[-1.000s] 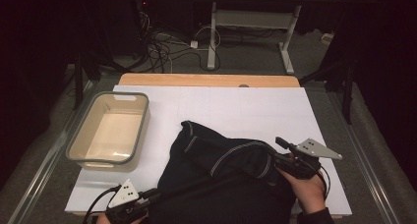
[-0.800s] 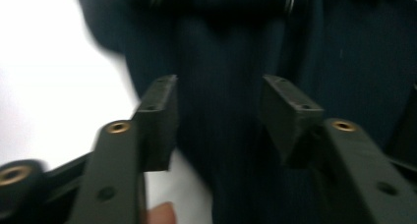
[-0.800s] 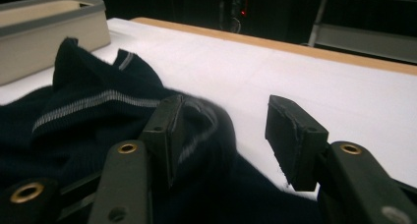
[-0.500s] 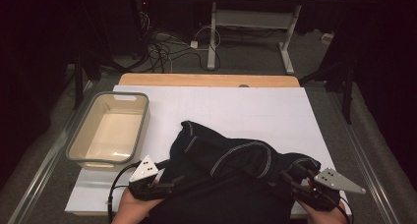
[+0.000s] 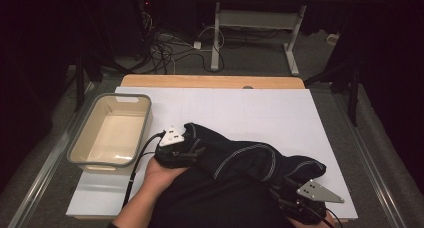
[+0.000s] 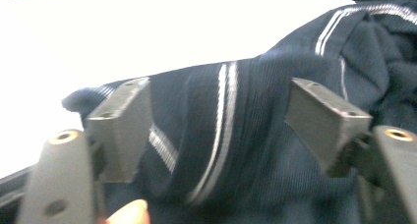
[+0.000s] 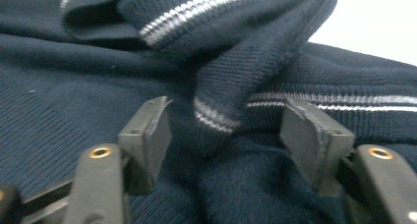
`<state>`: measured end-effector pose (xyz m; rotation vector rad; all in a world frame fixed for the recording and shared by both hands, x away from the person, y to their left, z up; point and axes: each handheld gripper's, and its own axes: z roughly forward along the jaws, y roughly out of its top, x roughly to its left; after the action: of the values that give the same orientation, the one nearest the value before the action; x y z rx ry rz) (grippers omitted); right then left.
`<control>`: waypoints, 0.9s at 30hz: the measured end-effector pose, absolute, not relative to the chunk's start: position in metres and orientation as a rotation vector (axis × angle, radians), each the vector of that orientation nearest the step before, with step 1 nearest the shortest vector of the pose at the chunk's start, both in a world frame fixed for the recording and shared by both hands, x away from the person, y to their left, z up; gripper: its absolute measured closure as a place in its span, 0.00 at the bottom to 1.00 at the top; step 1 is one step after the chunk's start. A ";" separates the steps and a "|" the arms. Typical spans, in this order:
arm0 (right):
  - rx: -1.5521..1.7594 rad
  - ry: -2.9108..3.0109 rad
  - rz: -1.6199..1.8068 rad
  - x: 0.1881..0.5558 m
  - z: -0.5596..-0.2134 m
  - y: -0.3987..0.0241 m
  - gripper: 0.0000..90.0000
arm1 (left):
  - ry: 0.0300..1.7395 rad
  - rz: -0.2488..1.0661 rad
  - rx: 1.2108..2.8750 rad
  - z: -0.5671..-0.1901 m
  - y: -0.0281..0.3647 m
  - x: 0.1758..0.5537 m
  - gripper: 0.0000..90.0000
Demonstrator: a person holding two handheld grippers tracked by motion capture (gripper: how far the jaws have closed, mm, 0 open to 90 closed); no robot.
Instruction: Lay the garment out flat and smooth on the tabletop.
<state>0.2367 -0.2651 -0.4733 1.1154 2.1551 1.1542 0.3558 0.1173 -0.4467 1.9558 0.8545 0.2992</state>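
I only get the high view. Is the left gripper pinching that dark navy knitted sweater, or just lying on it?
Observer: In the left gripper view the left gripper has just been opening its jaws. They stand wide, with the dark navy knitted sweater between them, not pinched.
Operator: And the right one?
Observer: In its own view the right gripper has just been opening too, astride a rolled fold of the sweater.
Operator: Any pattern?
Observer: Thin white stripes run between the left jaws.

dim lab or studio: white-topped table (image 5: 260, 108), floor cables (image 5: 170, 45), black drapes (image 5: 390, 53)
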 end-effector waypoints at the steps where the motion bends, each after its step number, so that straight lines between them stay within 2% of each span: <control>1: 1.121 2.161 1.155 0.239 -0.475 -0.265 0.50 | 0.866 0.290 1.972 -0.447 0.113 0.360 0.37; 2: 1.126 2.168 1.152 0.241 -0.477 -0.265 0.53 | 0.865 0.269 1.990 -0.450 0.110 0.364 0.40; 4: 1.126 2.164 1.150 0.243 -0.480 -0.264 0.62 | 0.882 0.242 2.019 -0.454 0.105 0.368 0.57; 5: 1.118 2.157 1.147 0.244 -0.480 -0.265 0.74 | 0.876 0.241 2.032 -0.456 0.105 0.367 0.68; 7: 1.090 2.131 1.163 0.243 -0.476 -0.268 0.88 | 0.851 0.250 2.023 -0.456 0.105 0.362 0.77; 8: 1.080 2.108 1.176 0.242 -0.473 -0.271 0.91 | 0.832 0.270 2.014 -0.454 0.106 0.357 0.79; 16: 1.038 1.830 1.268 0.218 -0.419 -0.307 0.93 | 0.705 0.388 1.825 -0.411 0.134 0.307 0.80; 20: 1.002 1.756 1.319 0.211 -0.397 -0.311 0.93 | 0.703 0.416 1.780 -0.403 0.142 0.304 0.80; 23: 1.026 1.784 1.338 0.231 -0.401 -0.307 0.93 | 0.766 0.375 1.835 -0.416 0.134 0.325 0.80; 27: 1.095 1.907 1.265 0.290 -0.424 -0.293 0.93 | 0.864 0.299 1.878 -0.437 0.116 0.363 0.80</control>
<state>0.2899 -0.2929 -0.4242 1.0947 1.9071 1.2651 0.3633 0.1160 -0.4368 1.8780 0.8637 0.2994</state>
